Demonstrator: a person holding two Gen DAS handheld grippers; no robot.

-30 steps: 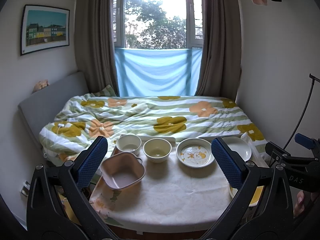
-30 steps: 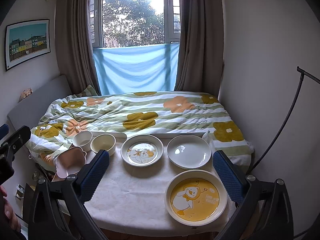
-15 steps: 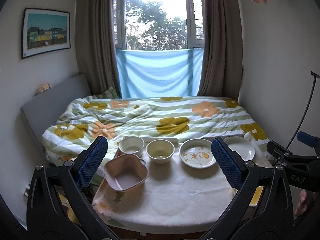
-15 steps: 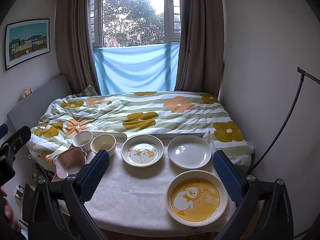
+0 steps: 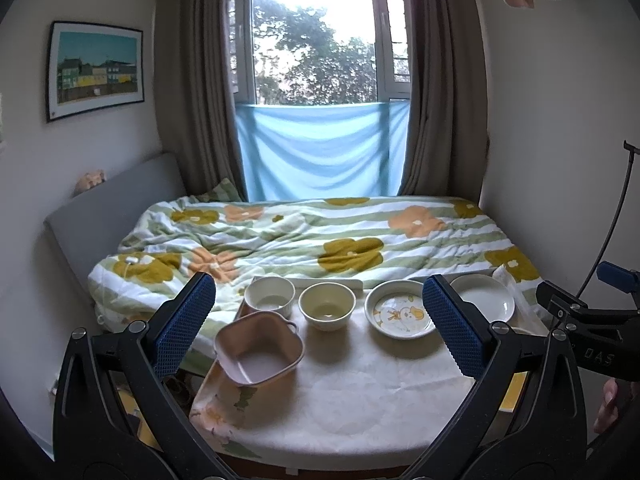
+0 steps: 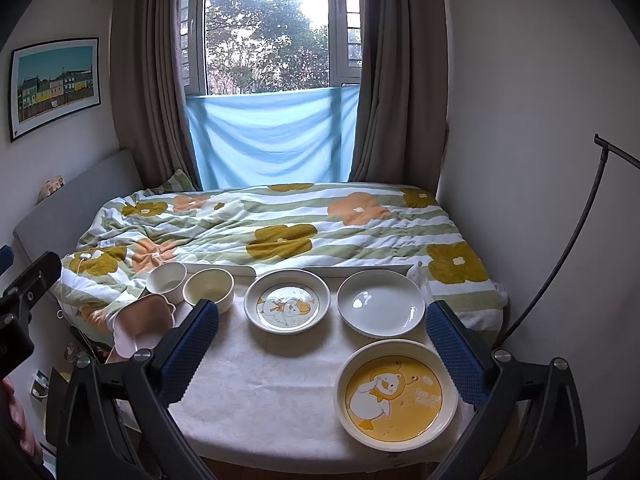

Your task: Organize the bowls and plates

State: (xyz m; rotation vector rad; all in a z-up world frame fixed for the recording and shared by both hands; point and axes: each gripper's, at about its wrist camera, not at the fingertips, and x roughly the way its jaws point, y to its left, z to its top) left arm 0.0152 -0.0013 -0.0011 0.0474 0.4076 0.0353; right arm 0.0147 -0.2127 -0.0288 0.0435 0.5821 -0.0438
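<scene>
On the white-clothed table (image 5: 352,396) stand a pink square bowl (image 5: 259,353), a white bowl (image 5: 270,297), a cream bowl (image 5: 327,305), a white duck plate (image 5: 400,314) and a plain white plate (image 5: 486,302). The right wrist view shows the same pink bowl (image 6: 142,325), white bowl (image 6: 166,278), cream bowl (image 6: 209,290), duck plate (image 6: 287,300), plain plate (image 6: 381,303), and a yellow duck plate (image 6: 397,394) at the near right. My left gripper (image 5: 318,328) and right gripper (image 6: 322,352) are both open and empty above the table's near edge.
A bed with a flowered quilt (image 5: 304,236) lies right behind the table. A grey headboard (image 5: 100,208) is at the left, a wall at the right. A black stand (image 6: 576,248) rises at the right. The other gripper shows at the right edge (image 5: 588,320).
The left gripper's view has shifted slightly; the dishes sit a little further right and lower in it. The right gripper has barely moved. No dish has moved.
</scene>
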